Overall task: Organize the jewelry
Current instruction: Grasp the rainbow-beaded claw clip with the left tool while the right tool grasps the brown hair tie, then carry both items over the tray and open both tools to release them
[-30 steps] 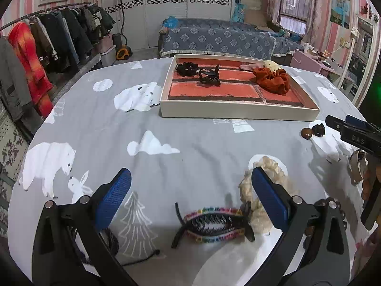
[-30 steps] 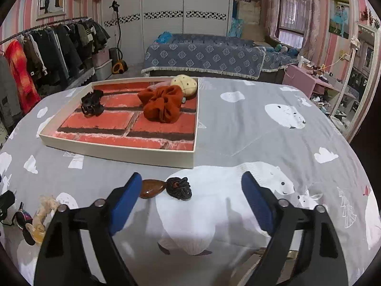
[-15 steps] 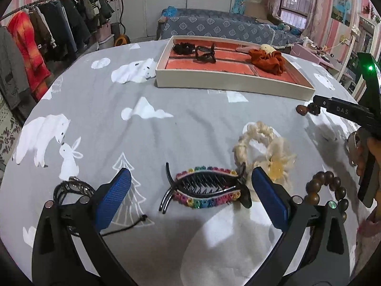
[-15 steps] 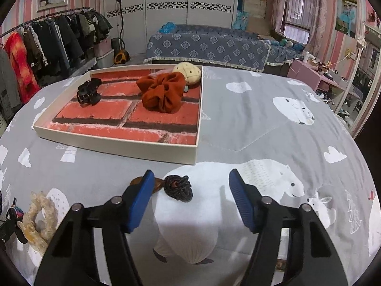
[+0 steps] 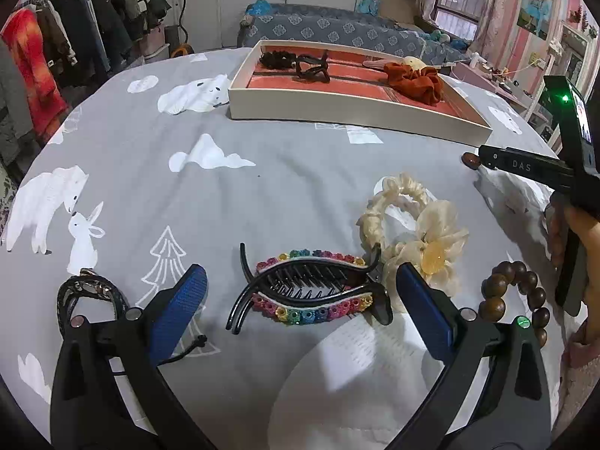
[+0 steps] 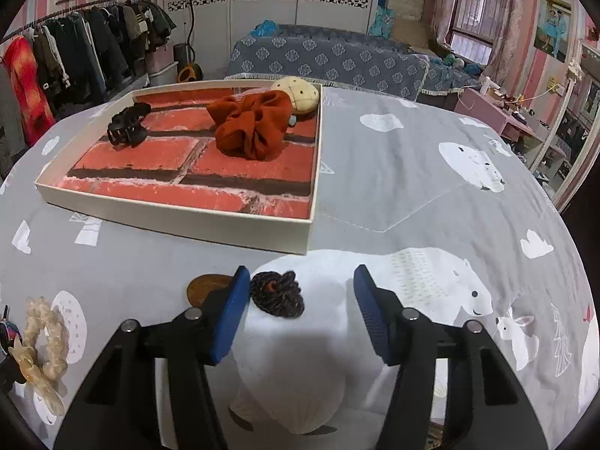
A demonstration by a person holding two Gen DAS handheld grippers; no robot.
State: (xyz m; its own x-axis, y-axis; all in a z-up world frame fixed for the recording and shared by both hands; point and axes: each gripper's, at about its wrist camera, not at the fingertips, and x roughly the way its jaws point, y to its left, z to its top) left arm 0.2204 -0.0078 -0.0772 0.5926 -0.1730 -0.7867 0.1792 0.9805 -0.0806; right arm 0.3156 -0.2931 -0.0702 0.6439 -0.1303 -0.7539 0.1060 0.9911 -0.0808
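My left gripper [image 5: 300,288] is open around a black hair claw with rainbow beads [image 5: 311,290] lying on the grey cloth. A cream scrunchie with a flower [image 5: 408,221] and a brown bead bracelet [image 5: 517,296] lie to its right, a black cord bracelet [image 5: 90,292] to its left. My right gripper [image 6: 302,285] is open, its jaws partly narrowed, around a dark braided hair tie [image 6: 277,294]; a brown oval piece [image 6: 206,288] sits behind the left finger. The tray [image 6: 180,217] holds a rust scrunchie [image 6: 251,127], a black claw [image 6: 125,125] and a cream round clip [image 6: 298,93].
The tray [image 5: 356,112] stands at the far middle of the table, with a black scrunchie [image 5: 275,60] in it. The right gripper's body [image 5: 540,168] shows at the right edge of the left wrist view. A clothes rack [image 6: 56,63] and a bed [image 6: 326,60] are beyond the table.
The left gripper has pulled back and now frames the rainbow claw. The right gripper has moved down over the braided hair tie and its jaws have narrowed.
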